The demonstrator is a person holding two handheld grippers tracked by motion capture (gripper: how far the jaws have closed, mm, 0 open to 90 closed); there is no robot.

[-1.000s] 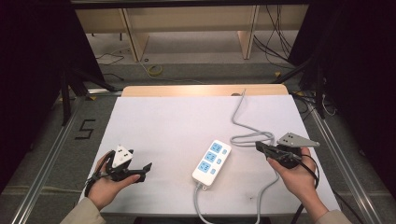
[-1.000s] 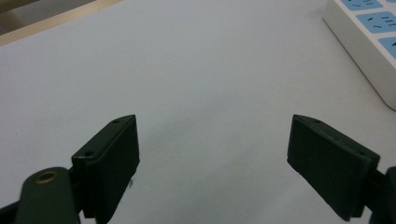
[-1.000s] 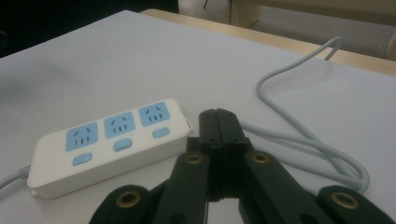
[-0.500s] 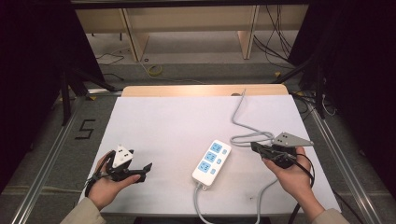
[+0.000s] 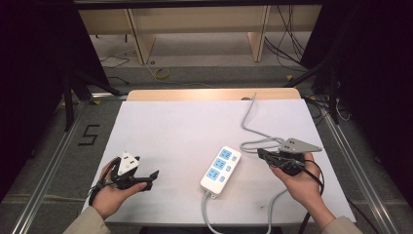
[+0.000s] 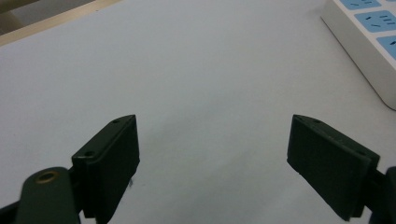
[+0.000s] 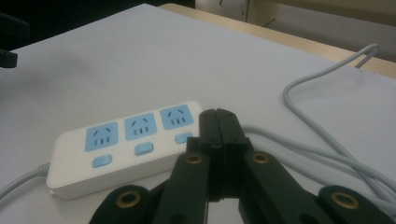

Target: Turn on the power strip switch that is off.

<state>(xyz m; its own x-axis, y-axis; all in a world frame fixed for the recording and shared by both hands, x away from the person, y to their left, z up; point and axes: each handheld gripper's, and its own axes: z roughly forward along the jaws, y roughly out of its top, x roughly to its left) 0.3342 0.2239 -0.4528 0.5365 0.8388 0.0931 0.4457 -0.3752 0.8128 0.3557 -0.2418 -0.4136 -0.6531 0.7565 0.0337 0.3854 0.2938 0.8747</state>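
A white power strip [image 5: 221, 169] with three blue sockets lies on the white table top [image 5: 180, 126], right of centre; its grey cable [image 5: 249, 121] loops toward the far edge. My right gripper [image 5: 261, 153] is shut with nothing between its jaws, and its tip sits just right of the strip. In the right gripper view the closed jaws [image 7: 218, 117] point at the power strip [image 7: 135, 140], with the cable [image 7: 322, 144] to their right. My left gripper [image 5: 154, 175] rests low at the front left, open. Its jaws [image 6: 212, 140] stand wide apart over bare table, with the power strip [image 6: 369, 28] at the upper right.
A second cable [image 5: 209, 214] leaves the strip's near end and runs off the table's front edge. The wooden table edge [image 5: 209, 94] shows at the back. Beyond it are wooden shelf legs [image 5: 136, 39] and floor cables. Metal rails [image 5: 48, 165] flank the table.
My right gripper has shifted slightly left, toward the power strip, still shut. The left gripper has stayed in place and open.
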